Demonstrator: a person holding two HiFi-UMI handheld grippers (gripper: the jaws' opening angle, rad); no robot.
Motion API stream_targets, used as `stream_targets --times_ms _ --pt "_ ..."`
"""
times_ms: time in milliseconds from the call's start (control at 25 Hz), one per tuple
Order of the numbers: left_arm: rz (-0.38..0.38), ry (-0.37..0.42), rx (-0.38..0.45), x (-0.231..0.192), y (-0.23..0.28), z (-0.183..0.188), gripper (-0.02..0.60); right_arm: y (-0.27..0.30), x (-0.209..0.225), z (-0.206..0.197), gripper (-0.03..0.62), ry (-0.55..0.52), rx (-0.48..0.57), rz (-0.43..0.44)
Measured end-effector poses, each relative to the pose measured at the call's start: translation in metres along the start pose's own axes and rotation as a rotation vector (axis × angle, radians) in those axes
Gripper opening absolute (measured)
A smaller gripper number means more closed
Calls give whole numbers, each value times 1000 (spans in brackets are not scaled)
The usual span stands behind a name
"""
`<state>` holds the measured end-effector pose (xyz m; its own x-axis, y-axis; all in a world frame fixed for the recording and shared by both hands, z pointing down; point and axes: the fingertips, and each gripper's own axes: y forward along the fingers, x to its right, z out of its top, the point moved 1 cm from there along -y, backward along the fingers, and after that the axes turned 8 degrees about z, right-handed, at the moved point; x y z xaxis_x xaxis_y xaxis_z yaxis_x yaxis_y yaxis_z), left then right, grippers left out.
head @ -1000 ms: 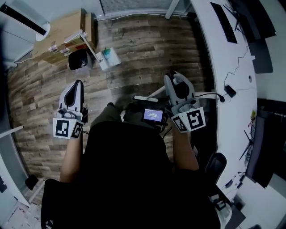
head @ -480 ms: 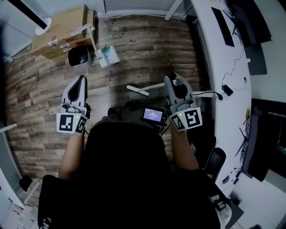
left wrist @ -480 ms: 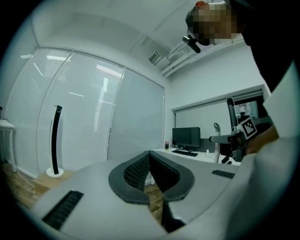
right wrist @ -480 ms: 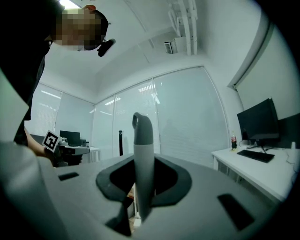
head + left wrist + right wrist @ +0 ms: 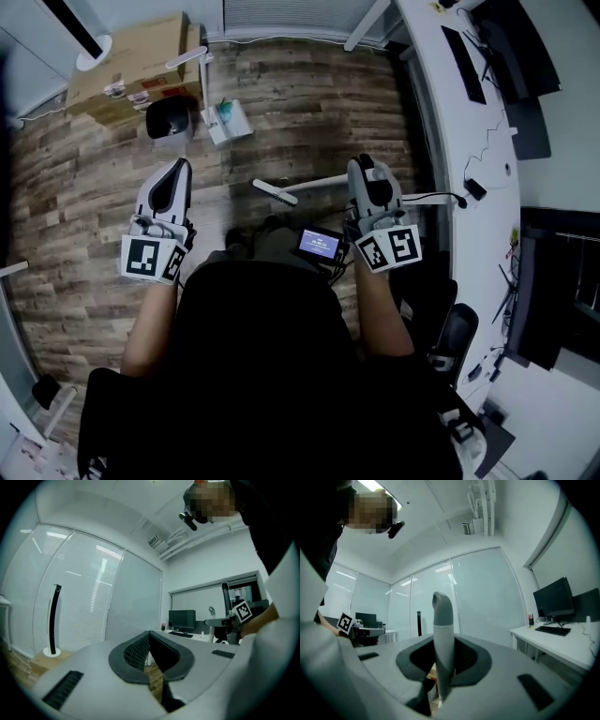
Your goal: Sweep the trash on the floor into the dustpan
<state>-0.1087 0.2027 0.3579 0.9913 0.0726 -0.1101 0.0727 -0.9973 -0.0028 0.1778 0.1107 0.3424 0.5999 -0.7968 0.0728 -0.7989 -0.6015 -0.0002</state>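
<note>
Leftward across the floor goes the broom (image 5: 275, 191), nearer the dustpan (image 5: 170, 120). The right gripper (image 5: 443, 667) clamps its handle (image 5: 442, 634). The left gripper (image 5: 150, 641) is closed and empty. Trash (image 5: 228, 120) beside the dustpan is too small to identify.

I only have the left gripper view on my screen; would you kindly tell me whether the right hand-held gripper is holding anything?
Observer: Yes, the right hand-held gripper is shut on a grey and white broom handle.
Operator: Thank you. Where is the head of that broom?
Observer: The broom head shows over the wooden floor in front of the person, between the two grippers.
Operator: And where is the dustpan?
Observer: The dustpan stands further ahead on the left, beside a cardboard box, with a light scrap of trash just to its right.
</note>
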Motion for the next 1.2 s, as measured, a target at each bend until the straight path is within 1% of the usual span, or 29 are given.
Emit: stream_targets --times_ms 80,200,400,600,760,920,1200 --pt "-10 8 0 0 -3 -3 -5 2 -6 -1 74 -2 3 4" --pt "-15 -1 -5 3 -6 -9 -5 2 -12 -6 72 2 -2 20" --pt "-18 10 -30 24 -8 -12 -5 -5 -13 -13 72 9 -19 62" --pt "-13 19 -39 52 -2 -10 -5 -19 0 -12 71 -4 -26 94" --pt "-13 20 -54 79 4 -17 -5 -39 12 -16 69 -14 -30 113" --pt "-10 20 -61 101 5 -23 -5 -57 26 -23 71 -20 -35 112" --pt "9 30 -87 122 8 -30 -5 -78 56 -25 71 -16 -15 91"
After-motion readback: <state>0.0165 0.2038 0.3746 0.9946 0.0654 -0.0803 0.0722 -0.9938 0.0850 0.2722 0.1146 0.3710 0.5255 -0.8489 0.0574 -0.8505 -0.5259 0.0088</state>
